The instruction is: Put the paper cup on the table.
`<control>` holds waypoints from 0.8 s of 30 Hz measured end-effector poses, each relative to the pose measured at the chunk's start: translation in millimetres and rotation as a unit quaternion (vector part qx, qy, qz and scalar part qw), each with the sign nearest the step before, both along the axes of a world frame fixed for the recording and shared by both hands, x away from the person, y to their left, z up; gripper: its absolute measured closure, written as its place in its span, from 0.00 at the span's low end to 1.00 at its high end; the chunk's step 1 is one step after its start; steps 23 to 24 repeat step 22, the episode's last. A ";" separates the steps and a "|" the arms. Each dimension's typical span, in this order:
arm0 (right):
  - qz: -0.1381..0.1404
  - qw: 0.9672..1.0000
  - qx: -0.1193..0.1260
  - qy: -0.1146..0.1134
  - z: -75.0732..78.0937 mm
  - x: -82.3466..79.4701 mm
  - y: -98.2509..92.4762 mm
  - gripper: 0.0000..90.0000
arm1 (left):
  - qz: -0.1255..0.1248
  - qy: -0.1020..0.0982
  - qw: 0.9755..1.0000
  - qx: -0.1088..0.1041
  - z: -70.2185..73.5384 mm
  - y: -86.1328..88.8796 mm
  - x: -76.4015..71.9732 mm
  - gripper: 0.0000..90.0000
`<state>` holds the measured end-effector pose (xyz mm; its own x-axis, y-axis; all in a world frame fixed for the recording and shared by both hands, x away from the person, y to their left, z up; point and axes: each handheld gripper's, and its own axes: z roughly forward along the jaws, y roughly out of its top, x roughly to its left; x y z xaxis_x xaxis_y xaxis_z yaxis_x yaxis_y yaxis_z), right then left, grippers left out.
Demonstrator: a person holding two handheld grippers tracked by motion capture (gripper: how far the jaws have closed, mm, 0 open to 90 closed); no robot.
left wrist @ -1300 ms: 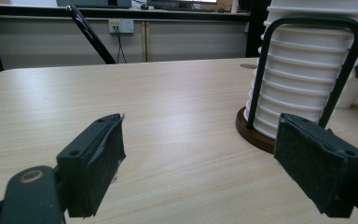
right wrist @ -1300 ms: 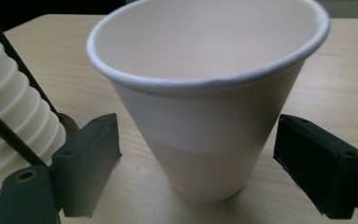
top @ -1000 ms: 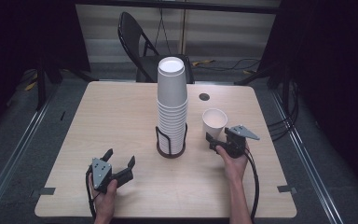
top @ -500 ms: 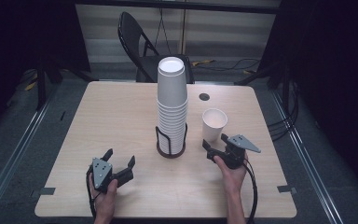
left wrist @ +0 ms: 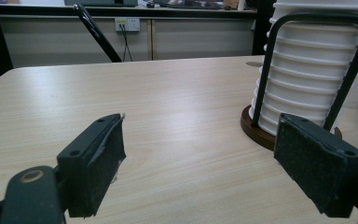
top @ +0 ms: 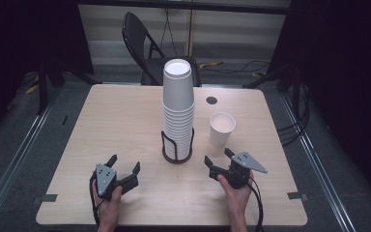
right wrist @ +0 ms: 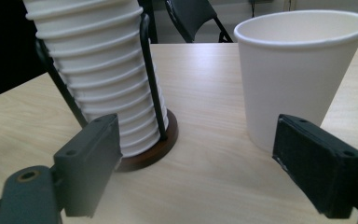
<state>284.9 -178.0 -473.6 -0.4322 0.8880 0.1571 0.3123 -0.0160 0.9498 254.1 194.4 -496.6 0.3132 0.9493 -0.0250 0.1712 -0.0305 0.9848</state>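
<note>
A tall stack of white paper cups (top: 178,104) stands in a black wire holder with a round brown base (top: 167,155) at the table's middle. A single white paper cup (top: 221,128) stands upright to its right. My right gripper (top: 217,156) rests open just in front of that cup, apart from it. The right gripper view has the single cup (right wrist: 298,79) ahead on the right, the stack (right wrist: 98,70) on the left, and my right gripper (right wrist: 196,154) holding nothing. My left gripper (top: 124,163) lies open near the front left. In the left gripper view, my left gripper (left wrist: 198,154) points past the stack (left wrist: 307,79).
A dark round grommet (top: 211,100) sits in the wooden tabletop (top: 116,116) behind the single cup. A black folding chair (top: 142,46) stands beyond the far edge. Cables lie on the floor to the right (top: 290,130). Bare wood spreads across the table's left half.
My right gripper has drawn back from the single cup toward the front edge and slightly left. The cup stays upright where it was. My left gripper has not moved.
</note>
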 end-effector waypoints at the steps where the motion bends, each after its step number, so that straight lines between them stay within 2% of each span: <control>1: 0.001 1.000 0.002 0.000 -1.5 -1.7 0.3 0.15 | -0.001 -0.001 1.000 -0.001 -0.1 0.2 -0.2 0.18; 3: 0.005 1.000 0.001 -0.007 -4.7 -5.4 2.0 0.14 | 0.001 -0.003 1.000 -0.009 -0.3 0.1 -0.3 0.18; 9: 0.009 1.000 0.004 -0.008 -11.8 -16.3 9.3 0.14 | 0.000 -0.004 1.000 -0.006 -0.3 0.8 -0.9 0.18; 13: 0.012 1.000 -0.001 -0.021 -16.1 -24.4 13.8 0.14 | 0.003 -0.006 1.000 -0.008 -0.5 1.1 -1.4 0.18; 17: 0.016 1.000 -0.003 -0.024 -21.7 -27.3 15.5 0.14 | 0.003 -0.007 1.000 -0.010 -0.6 1.1 -1.6 0.18; 24: 0.016 1.000 -0.001 -0.025 -21.8 -27.9 14.0 0.14 | 0.003 -0.008 1.000 -0.009 -0.6 1.3 -1.8 0.18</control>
